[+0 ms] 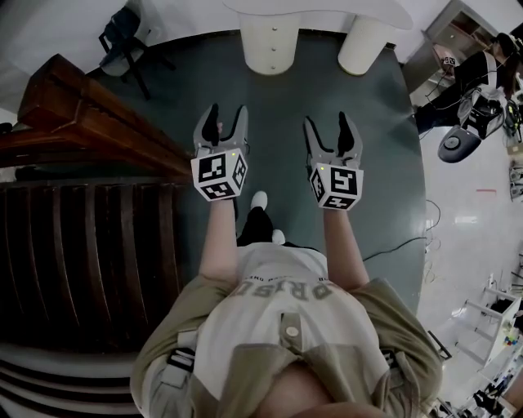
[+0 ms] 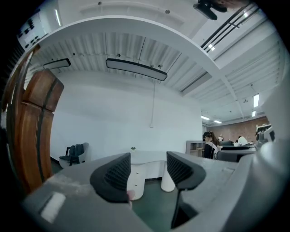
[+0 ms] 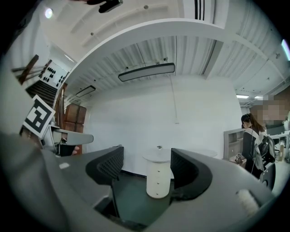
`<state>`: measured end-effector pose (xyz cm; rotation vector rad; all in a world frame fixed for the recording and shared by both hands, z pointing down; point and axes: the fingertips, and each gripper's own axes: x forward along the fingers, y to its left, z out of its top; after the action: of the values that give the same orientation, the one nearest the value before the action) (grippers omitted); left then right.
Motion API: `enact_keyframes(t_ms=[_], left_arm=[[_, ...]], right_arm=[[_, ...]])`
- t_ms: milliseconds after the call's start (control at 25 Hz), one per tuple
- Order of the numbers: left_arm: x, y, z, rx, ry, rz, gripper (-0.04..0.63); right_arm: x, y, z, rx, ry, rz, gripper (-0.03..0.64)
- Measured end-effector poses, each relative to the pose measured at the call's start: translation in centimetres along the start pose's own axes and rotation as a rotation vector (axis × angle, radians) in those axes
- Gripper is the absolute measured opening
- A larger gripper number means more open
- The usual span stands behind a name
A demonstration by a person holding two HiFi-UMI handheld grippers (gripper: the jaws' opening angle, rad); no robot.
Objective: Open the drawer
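Currently holding left gripper [image 1: 226, 118] and right gripper [image 1: 328, 124] side by side over green floor [image 1: 278, 106], both jaws apart, nothing between; wooden cabinet [image 1: 90, 122] at my left.

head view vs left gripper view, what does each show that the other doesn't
Only the head view: the person's shirt and a floor cable. Only the left gripper view: the ceiling and its lamp. Both: the open left gripper, the white table and the dark chair.
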<state>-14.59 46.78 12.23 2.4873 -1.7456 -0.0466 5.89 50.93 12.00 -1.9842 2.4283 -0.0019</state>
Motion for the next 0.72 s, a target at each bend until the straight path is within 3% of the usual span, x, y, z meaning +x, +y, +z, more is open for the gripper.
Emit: enact_keyframes(t_ms=[720], left_arm=[[15.6,6.5,1.4,0.004,0.018,-0.055,0.261]], right_arm=[[15.1,-2.4,-0.1,0.011,0.021,-0.055,0.314]])
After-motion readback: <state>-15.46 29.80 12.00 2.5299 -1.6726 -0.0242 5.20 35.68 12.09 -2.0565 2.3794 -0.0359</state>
